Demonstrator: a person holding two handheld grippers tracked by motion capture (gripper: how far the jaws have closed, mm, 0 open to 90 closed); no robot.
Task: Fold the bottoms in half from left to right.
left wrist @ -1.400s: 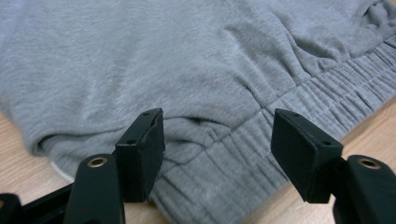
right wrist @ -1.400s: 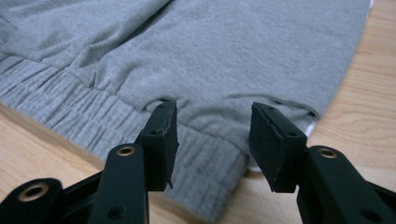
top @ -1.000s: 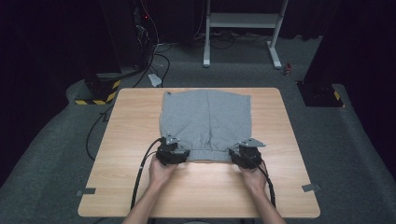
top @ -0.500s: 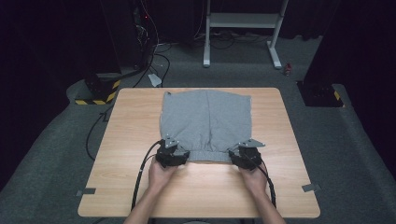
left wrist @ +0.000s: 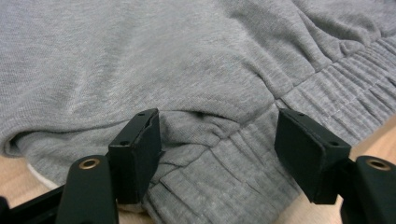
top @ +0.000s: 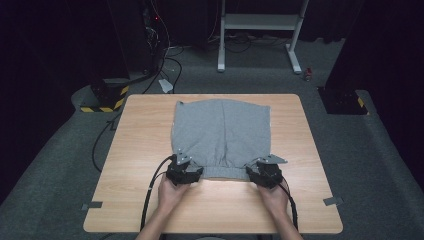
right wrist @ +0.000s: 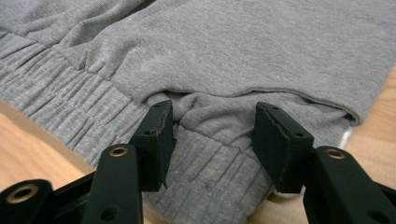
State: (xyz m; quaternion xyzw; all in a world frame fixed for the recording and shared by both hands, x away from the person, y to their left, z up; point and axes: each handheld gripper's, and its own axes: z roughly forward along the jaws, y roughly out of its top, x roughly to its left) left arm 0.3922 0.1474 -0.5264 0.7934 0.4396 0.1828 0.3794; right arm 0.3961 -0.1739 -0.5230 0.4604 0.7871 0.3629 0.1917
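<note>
Nearest the person, two hands come in from the bottom of the high view, each holding a gripper at the near hem of a grey sweatshirt (top: 221, 135) that lies flat on the wooden table (top: 140, 150). The left gripper (top: 184, 172) sits at the garment's near left corner and the right gripper (top: 263, 172) at its near right corner, well apart, with the ribbed waistband (top: 222, 172) running between them.

The left gripper view shows what the high view cannot: its two black jaws stand wide, straddling a bunched fold of the ribbed band (left wrist: 224, 154), the pads not pressing on the cloth. The right gripper view gives the same reading on the other side: jaws spread, ribbing (right wrist: 210, 163) lying between them, the pads clear of the fabric, and a sliver of white at the corner edge, possibly an inner layer.

Judging by this, the step in hand is lining up both grippers on the hem corners before a pinch. The next move probably calls for closing both sets of jaws on the band together, catching both layers, so the near edge can be lifted evenly, perhaps to fold it away from the person.

Farther off, the high view alone shows the sweatshirt's far edge near the table's back side, then grey floor, a yellow-and-black striped block (top: 105, 102), cables and a white frame stand (top: 260, 30).
</note>
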